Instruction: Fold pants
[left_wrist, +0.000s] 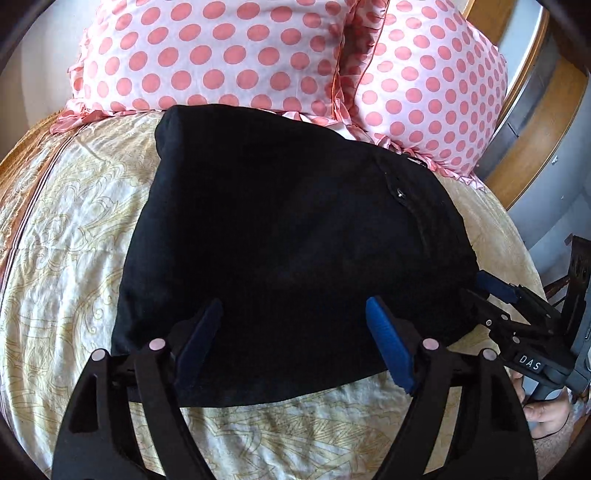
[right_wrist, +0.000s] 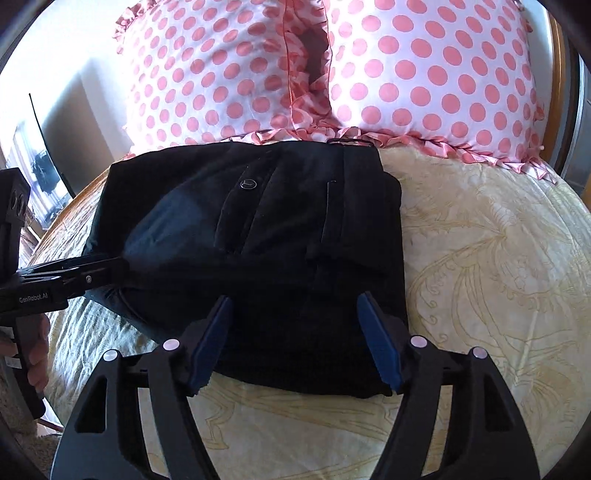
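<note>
The black pants (right_wrist: 255, 251) lay folded into a compact bundle on the cream patterned bedspread (right_wrist: 480, 258), their far edge just beside two pink polka-dot pillows (right_wrist: 424, 74) at the head of the bed. The left gripper (left_wrist: 293, 339) hovered over the bundle's near edge with its blue-padded jaws spread apart and nothing pinched between them. The right gripper (right_wrist: 295, 332) was likewise over the near edge toward the right side, jaws apart, gripping nothing.
</note>
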